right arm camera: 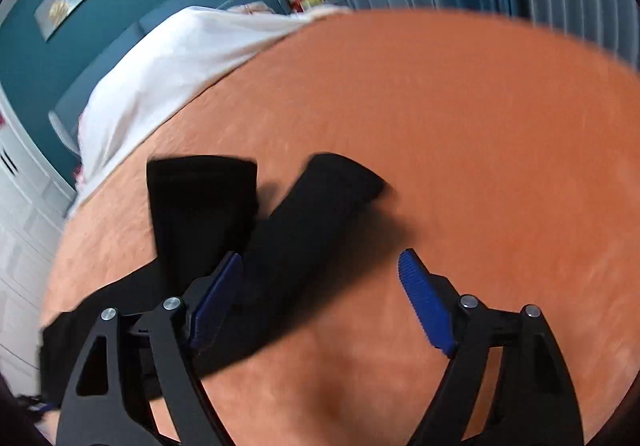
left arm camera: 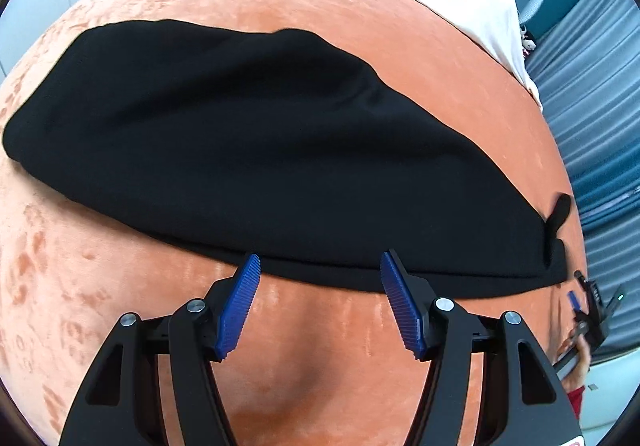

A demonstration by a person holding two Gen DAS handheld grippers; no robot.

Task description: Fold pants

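Black pants (left arm camera: 260, 133) flat on orange bed (left arm camera: 360, 25), legs splayed. Left gripper (left arm camera: 320, 266) and right gripper (right arm camera: 320, 266) wide open, empty. Next: likely grab near hem, fold over.

Lying flat on the orange bed (left arm camera: 420, 57): black pants (left arm camera: 256, 149). Hovering just by the near edge of the pants, wide open, holding nothing: left gripper (left arm camera: 320, 266).

The left gripper (left arm camera: 320, 266) sat low in frame, jaws spread wide and empty; the right gripper (right arm camera: 320, 266) likewise gaped, holding nothing.
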